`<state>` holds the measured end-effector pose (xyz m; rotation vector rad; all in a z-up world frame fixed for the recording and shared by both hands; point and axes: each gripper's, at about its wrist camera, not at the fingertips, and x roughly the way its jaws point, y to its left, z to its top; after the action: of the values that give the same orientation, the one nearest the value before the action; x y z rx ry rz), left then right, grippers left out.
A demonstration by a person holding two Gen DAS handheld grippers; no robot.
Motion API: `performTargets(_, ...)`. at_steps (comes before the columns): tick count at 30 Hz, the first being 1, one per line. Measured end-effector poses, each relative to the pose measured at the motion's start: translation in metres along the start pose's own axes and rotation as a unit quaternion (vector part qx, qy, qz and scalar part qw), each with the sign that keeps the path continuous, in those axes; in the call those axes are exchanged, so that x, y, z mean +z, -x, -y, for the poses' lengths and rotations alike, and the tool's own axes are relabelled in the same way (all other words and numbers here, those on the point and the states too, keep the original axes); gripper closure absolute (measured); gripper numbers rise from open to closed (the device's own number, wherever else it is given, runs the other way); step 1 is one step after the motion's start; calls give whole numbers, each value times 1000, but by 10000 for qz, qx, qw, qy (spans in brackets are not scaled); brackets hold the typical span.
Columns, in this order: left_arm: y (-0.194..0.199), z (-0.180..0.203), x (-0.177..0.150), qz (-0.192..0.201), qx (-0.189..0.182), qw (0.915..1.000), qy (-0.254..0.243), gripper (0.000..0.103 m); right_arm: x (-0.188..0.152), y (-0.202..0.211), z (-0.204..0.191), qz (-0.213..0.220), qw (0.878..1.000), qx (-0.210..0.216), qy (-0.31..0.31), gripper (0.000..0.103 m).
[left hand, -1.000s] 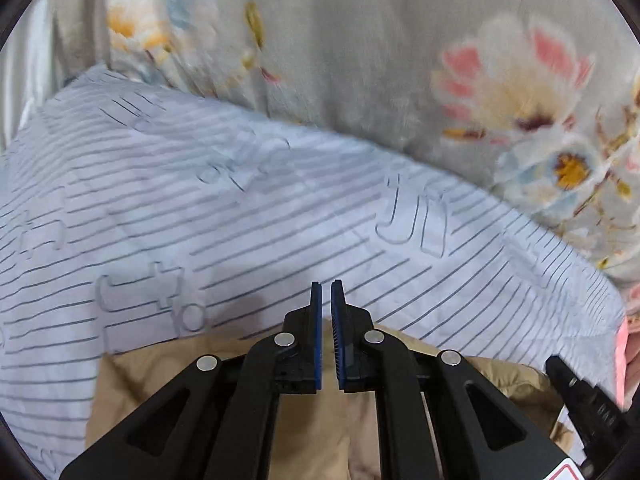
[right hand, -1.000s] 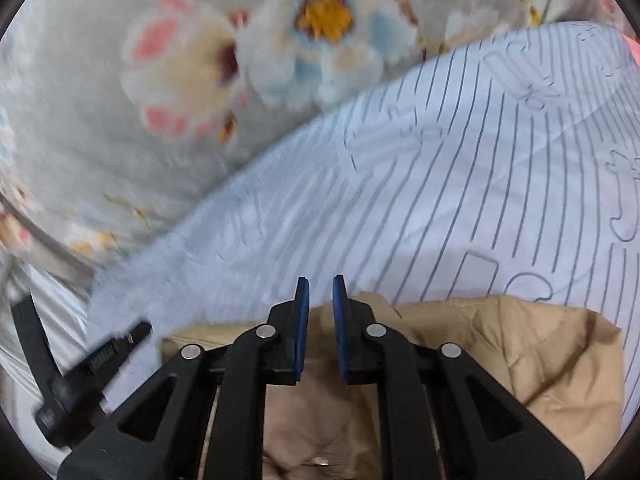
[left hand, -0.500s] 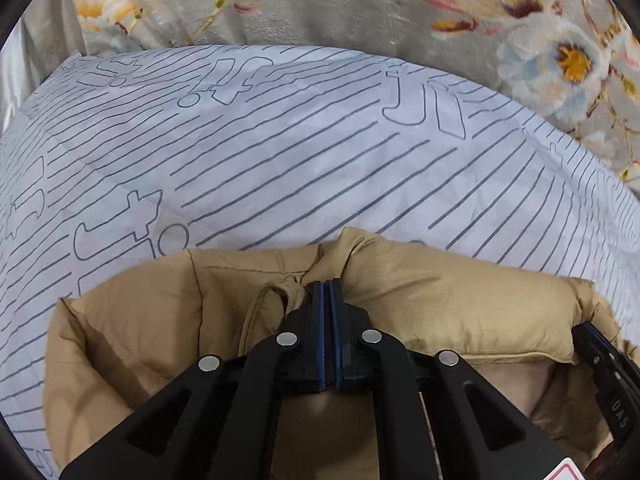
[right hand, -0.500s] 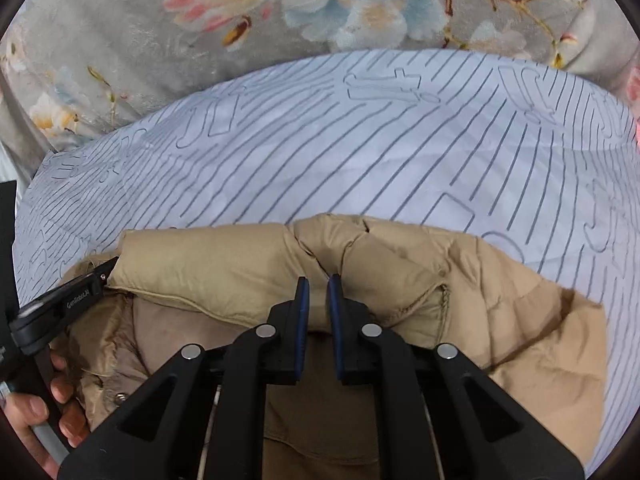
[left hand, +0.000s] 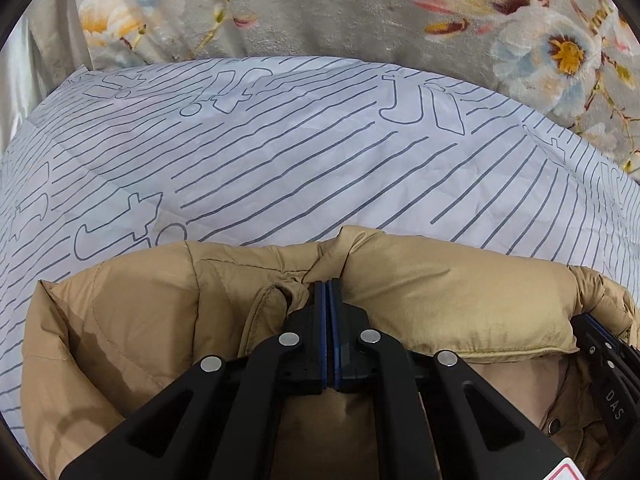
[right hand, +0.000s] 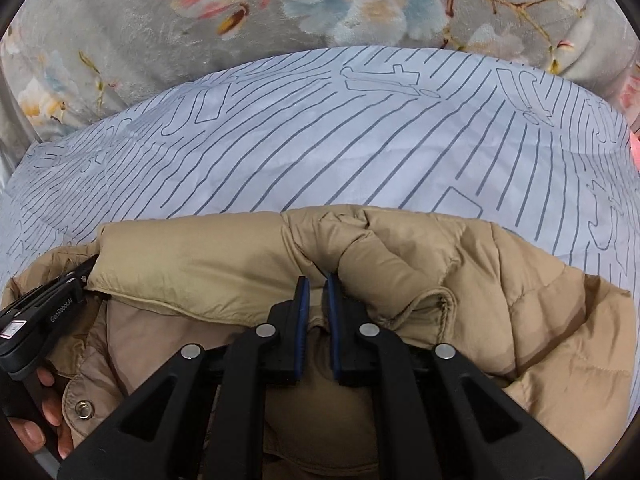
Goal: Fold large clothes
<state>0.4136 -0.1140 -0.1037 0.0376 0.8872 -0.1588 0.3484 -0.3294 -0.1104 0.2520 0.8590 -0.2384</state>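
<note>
A tan padded jacket lies bunched on a white striped sheet; it also shows in the right wrist view. My left gripper is shut on a fold of the jacket near its collar. My right gripper is nearly shut, its blue pads pinching another fold of the jacket's upper edge. The right gripper shows at the right edge of the left wrist view, and the left gripper at the left edge of the right wrist view. A snap button shows on the lining.
The white sheet with grey stripes covers the surface beyond the jacket. A grey floral blanket lies behind it, also in the right wrist view. A hand holds the left gripper's handle.
Both grippers have come down onto the jacket's upper edge and closed on its folds. Since half a second ago the view has barely shifted.
</note>
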Motion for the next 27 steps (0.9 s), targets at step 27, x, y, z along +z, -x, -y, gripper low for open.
performTargets(27,0,0,1,-37,16,10000,61,97,1,23,25,652,9950,35,-753,96)
